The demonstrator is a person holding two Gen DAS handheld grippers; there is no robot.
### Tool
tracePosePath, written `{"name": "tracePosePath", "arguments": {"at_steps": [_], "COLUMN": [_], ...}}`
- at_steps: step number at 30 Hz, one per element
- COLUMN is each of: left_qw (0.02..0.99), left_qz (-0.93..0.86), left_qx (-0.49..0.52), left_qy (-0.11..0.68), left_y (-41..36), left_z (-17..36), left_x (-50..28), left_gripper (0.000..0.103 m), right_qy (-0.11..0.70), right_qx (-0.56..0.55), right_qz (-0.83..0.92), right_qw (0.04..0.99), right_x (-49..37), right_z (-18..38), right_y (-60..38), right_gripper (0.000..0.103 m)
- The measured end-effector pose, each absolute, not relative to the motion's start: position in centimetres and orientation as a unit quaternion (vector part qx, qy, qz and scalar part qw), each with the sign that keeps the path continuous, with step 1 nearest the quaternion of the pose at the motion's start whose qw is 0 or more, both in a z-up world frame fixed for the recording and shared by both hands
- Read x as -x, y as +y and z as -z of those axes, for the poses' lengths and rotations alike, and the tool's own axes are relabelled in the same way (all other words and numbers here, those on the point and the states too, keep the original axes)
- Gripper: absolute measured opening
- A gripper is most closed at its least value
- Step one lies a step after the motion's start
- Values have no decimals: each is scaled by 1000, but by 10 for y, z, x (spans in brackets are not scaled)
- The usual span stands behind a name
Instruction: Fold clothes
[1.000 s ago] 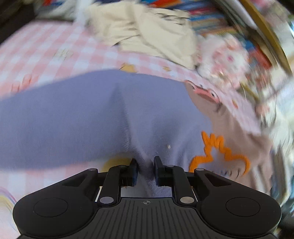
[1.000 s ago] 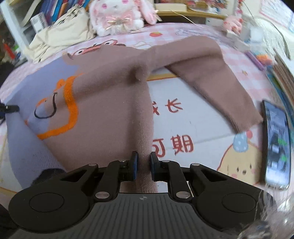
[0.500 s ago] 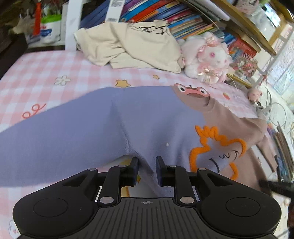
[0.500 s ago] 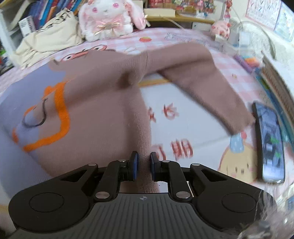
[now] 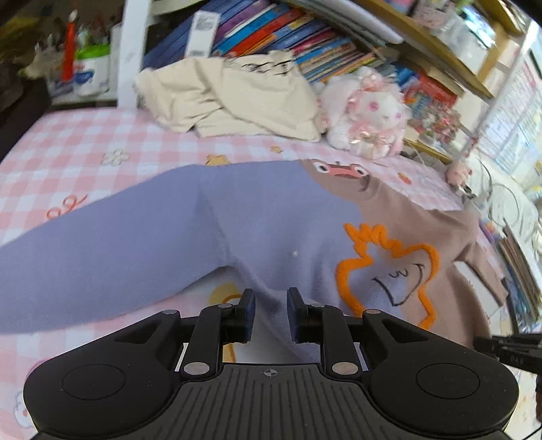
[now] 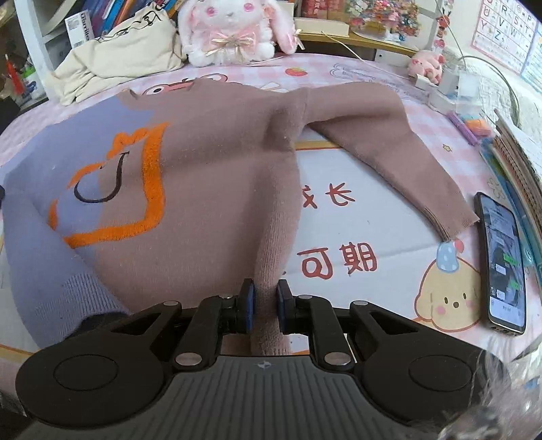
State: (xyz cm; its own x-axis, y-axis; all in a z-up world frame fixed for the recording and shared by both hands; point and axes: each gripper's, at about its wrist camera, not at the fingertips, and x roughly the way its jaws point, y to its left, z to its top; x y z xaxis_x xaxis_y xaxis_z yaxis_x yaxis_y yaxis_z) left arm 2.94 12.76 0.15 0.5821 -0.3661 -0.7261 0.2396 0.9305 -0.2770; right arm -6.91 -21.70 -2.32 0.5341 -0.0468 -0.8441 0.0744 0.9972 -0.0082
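Observation:
A sweater, half purple and half brown with an orange-outlined figure on the chest, lies front-up on the pink checked cloth. My right gripper is shut on the brown hem, which bunches into a ridge between its pads. In the left wrist view the sweater has its purple hem pinched in my left gripper. The purple sleeve stretches out to the left. The brown sleeve lies angled out to the right, with its cuff near a phone.
A crumpled cream garment and a pink plush rabbit sit at the far edge before a bookshelf. A phone lies face-up at the right, beside stacked books.
Both grippers kept their hold on the hem. The left view tilted up and steadied, bringing in more of the bookshelf. The sweater body now lies flatter, and the brown sleeve has barely moved.

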Motion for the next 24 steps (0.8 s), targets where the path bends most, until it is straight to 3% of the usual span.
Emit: {"name": "tracePosePath", "arguments": {"at_steps": [7,24], "left_qw": [893,893], "left_qz": [186,175], "left_qx": [29,62], "left_qy": [408,410], "left_y": [108,118], "left_z": [-5,-6], "left_x": [-9,-1], "left_gripper": [32,32], "right_qy": [474,467], "right_qx": [-13,-15], "right_qz": [36,38], "right_qw": [880,884], "right_x": [73,76], "right_z": [25,27], "right_y": [-216,-216], "right_gripper": [17,18]}}
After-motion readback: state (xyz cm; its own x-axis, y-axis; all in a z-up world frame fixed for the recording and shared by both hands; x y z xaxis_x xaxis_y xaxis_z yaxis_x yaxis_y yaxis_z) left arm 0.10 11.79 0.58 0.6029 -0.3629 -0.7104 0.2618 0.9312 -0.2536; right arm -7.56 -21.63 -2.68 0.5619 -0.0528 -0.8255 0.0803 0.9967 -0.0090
